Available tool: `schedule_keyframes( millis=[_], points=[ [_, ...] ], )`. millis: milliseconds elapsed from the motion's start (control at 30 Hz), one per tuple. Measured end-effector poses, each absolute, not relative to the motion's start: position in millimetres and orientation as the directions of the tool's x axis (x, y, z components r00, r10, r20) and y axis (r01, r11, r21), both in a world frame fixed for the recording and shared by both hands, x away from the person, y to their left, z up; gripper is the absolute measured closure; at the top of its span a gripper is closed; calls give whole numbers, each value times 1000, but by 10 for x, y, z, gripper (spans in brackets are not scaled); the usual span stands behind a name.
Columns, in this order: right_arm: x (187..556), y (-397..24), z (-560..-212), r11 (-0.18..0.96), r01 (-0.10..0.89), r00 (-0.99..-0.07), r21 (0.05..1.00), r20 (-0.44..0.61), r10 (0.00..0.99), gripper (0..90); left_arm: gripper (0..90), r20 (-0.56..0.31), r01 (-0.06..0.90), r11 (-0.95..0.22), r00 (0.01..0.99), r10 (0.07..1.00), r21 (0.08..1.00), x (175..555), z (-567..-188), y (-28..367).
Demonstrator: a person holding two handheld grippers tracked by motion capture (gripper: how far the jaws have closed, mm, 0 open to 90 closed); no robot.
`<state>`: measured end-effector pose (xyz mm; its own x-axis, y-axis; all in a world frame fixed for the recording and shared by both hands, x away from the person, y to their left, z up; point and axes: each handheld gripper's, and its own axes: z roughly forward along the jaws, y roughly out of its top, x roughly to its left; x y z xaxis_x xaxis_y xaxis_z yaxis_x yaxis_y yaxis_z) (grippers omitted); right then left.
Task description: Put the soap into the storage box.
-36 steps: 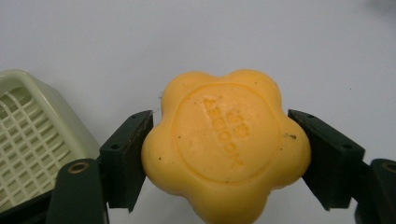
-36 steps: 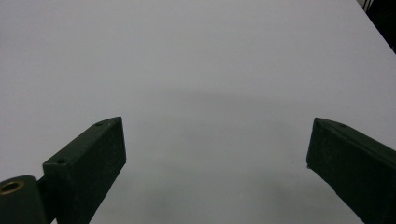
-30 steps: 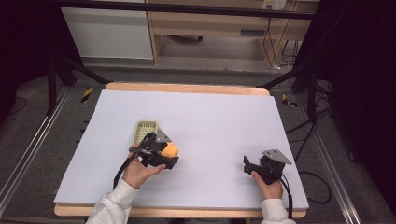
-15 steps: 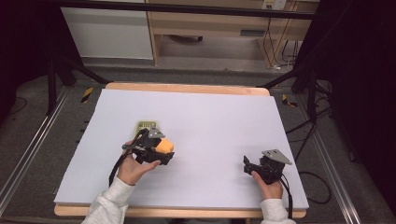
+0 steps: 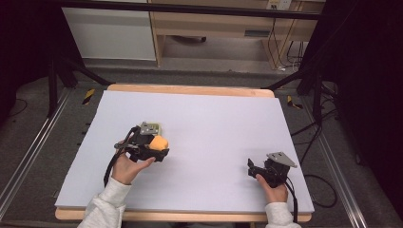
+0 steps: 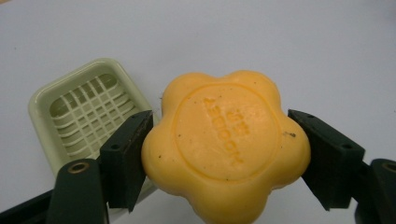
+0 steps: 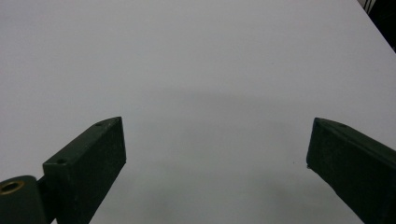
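The left gripper [image 6: 219, 154] squeezes the orange flower-shaped soap bar [image 6: 226, 144]. Slippery soap could pop out, missing the pale green plastic soap dish [image 6: 79, 116] at frame left. The right gripper [image 7: 215, 154] gapes empty.

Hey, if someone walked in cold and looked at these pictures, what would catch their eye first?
The bright orange flower-shaped soap, clamped between the jaws of the left gripper over the left half of the white table. Just beyond it sits a pale green soap dish with a slatted grid floor. The right gripper rests at the table's near right, jaws wide apart with nothing between them.
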<state>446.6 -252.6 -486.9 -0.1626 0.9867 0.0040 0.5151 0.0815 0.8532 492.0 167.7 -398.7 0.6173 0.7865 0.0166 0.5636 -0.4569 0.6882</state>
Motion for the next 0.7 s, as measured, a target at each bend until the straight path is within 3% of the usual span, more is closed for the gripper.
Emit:
schedule_keyframes(
  millis=[700],
  points=[
    [4469,-2526,-4870,82,517,-165,852,4,986,52,249,14,605,-398,538,843,690,5149,-4006,1926]
  ],
)
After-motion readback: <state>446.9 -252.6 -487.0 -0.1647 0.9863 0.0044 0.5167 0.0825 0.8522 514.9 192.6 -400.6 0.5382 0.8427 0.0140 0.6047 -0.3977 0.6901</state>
